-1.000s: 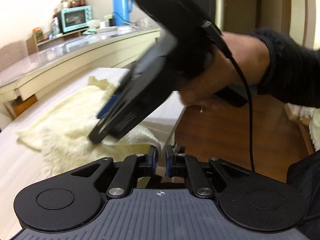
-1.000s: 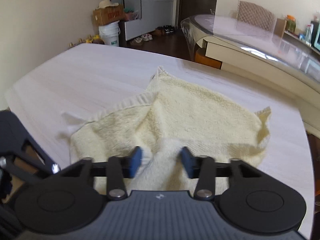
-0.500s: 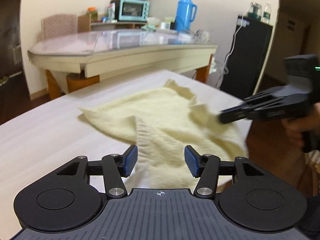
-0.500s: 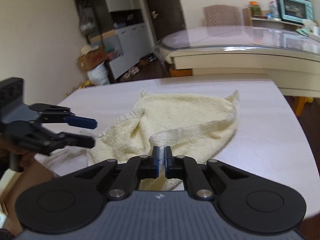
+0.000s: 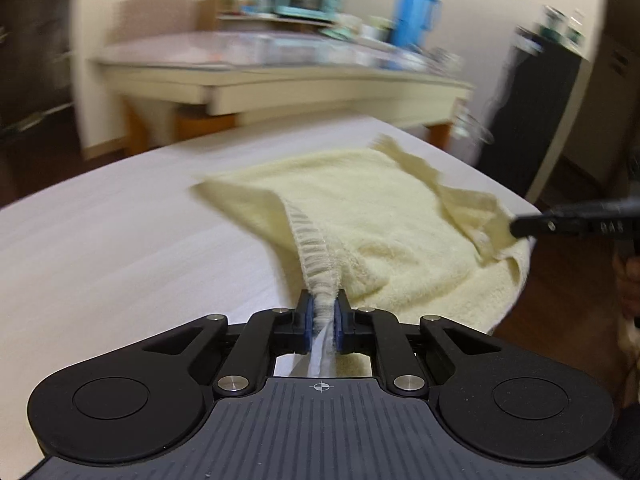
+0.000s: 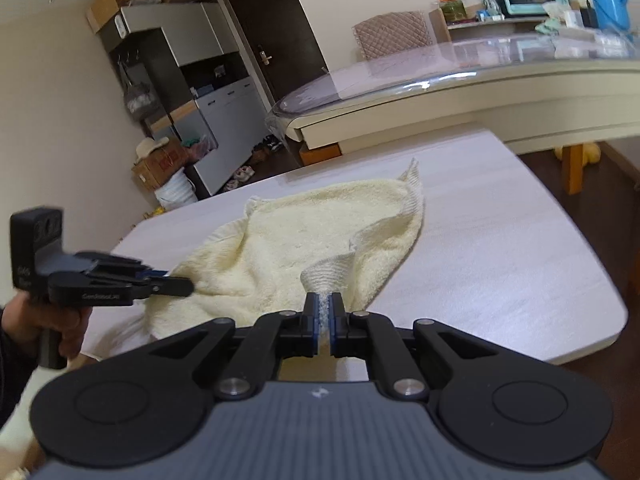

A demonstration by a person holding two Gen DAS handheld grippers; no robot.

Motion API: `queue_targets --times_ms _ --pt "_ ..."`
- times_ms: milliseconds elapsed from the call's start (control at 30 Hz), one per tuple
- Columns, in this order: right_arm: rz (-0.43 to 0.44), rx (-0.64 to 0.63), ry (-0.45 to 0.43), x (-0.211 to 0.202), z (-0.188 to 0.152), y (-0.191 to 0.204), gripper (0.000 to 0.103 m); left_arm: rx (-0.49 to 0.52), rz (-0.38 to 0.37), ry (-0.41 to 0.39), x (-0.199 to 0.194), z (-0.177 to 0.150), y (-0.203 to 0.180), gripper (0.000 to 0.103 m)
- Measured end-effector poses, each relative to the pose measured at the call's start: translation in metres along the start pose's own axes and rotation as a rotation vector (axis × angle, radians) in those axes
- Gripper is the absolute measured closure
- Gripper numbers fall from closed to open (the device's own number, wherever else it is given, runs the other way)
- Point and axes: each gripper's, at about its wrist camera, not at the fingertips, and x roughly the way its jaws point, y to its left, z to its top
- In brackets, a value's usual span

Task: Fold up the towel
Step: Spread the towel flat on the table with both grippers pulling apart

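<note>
The pale yellow terry-cloth towel is spread rumpled on the whitish wood-grain bench. The left gripper and right gripper each have jaws clamped on a near corner. Soft, light, limp cloth; best held at hemmed corners.

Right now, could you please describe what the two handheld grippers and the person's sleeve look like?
Both are matte black. The left gripper and right gripper have blue-padded fingers, silver pivot screws, round side discs and a ribbed grey deck with a small crosshair mark. The left one's side carries pale lettering, on a block-shaped handle. The sleeve is dark.
</note>
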Motion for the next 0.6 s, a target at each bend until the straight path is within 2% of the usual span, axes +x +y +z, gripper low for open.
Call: queue_targets --times_ms 67,167,200,267,300,400,533,600 --pt "0.034 0.03 0.009 0.006 -0.005 0.001 0.097 -0.096 0.05 -0.015 -0.018 -0.013 0.004 0.092" --pt "0.061 0.038 0.036 0.017 -0.011 0.006 0.097 -0.204 0.077 0.006 -0.031 -0.034 0.006 0.087" --pt "0.06 0.035 0.041 0.019 -0.013 0.007 0.096 -0.213 0.078 0.009 -0.032 -0.039 0.006 0.083" --pt "0.056 0.039 0.043 0.022 -0.013 0.008 0.094 -0.227 0.078 0.001 -0.035 -0.044 0.008 0.082" --pt "0.046 0.039 0.039 0.021 -0.013 0.007 0.089 -0.232 0.078 -0.002 -0.036 -0.044 0.01 0.077" --pt "-0.011 0.027 0.013 0.013 -0.013 0.006 0.084 -0.216 0.119 -0.022 -0.043 -0.04 0.013 0.067" --pt "-0.068 0.012 -0.038 -0.002 -0.012 0.008 0.082 -0.188 0.138 -0.065 -0.049 -0.032 0.013 0.066" --pt "-0.057 -0.01 -0.049 -0.003 -0.011 0.015 0.072 -0.167 0.138 -0.081 -0.049 -0.026 0.009 0.065"
